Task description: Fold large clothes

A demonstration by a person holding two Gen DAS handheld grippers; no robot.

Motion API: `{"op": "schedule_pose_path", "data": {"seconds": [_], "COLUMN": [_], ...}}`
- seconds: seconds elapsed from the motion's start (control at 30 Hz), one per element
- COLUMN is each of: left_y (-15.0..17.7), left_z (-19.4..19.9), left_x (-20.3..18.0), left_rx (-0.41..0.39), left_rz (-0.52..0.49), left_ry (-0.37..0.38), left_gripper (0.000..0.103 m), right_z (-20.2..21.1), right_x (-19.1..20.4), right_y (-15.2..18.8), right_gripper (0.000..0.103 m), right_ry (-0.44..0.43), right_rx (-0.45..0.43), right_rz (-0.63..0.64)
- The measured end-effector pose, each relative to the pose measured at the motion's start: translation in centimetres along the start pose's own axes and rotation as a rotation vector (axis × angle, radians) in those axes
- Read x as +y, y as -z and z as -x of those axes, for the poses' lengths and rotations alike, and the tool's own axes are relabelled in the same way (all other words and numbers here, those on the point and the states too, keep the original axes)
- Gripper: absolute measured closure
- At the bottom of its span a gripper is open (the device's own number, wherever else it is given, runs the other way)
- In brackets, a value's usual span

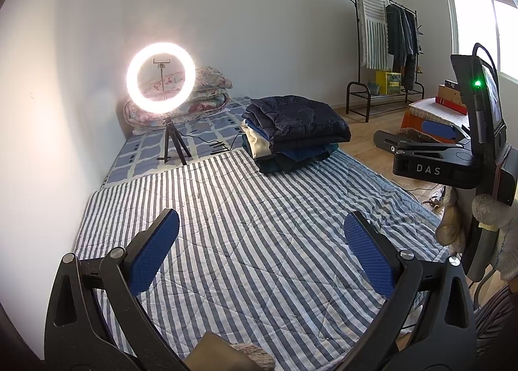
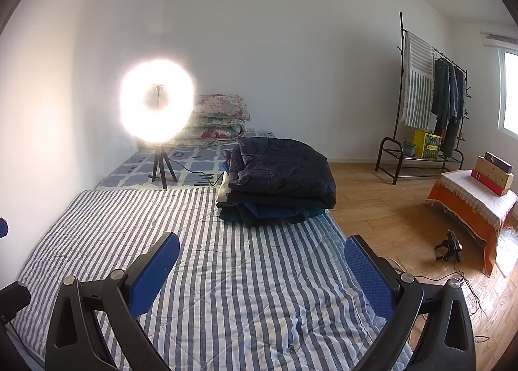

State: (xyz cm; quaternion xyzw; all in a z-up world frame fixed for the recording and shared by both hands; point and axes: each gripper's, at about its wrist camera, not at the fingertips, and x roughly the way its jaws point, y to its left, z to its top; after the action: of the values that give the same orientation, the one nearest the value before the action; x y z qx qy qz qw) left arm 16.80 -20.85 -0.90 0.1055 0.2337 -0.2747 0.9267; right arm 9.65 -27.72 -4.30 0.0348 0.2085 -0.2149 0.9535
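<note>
Along the far left edge of the bed, the ring light (image 1: 161, 75) stands lit on its small tripod, on the blue patterned sheet, with the floral bedding (image 1: 207, 92) piled behind it in the far corner against the wall. The left gripper (image 1: 261, 251) hangs over the near part of the striped quilt (image 1: 259, 215), its blue-padded jaws spread wide with nothing between them; the quilt lies flat and bare under it, with no garment spread out for folding. The right gripper (image 2: 261, 270) is the same: jaws released and empty, over the near right part of the quilt. The clothes of the task, a stack of folded clothes (image 2: 278, 183), sit at the quilt's far right corner, a dark quilted jacket on top and blue and pale layers under it, all looking neatly squared. My reading is that the folding shown is done, or that this is a pause between garments; whether more pieces wait cannot be told, though clothes do hang on the clothes rack (image 1: 388, 47) across the floor at the right. In the left wrist view the body of the right gripper bears the letters "DAS"; a green lamp glows above it. The writing on the boxes (image 2: 493, 173) on the orange-draped stool is too small to read.
</note>
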Motion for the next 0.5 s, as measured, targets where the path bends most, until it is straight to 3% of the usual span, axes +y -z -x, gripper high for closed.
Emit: {"op": "schedule_pose_path", "data": {"seconds": [0.5], "left_y": [-0.31], "left_z": [0.27], "left_x": [-0.05], "left_rx": [-0.006], "left_rz": [-0.002], "left_ry": [-0.003], "left_gripper": [0.000], "right_z": [0.03], "right_x": [-0.01], "right_y": [0.00], "right_gripper": [0.000], "right_ry": [-0.002], "right_rx": [0.001], "right_rz": [0.001]}}
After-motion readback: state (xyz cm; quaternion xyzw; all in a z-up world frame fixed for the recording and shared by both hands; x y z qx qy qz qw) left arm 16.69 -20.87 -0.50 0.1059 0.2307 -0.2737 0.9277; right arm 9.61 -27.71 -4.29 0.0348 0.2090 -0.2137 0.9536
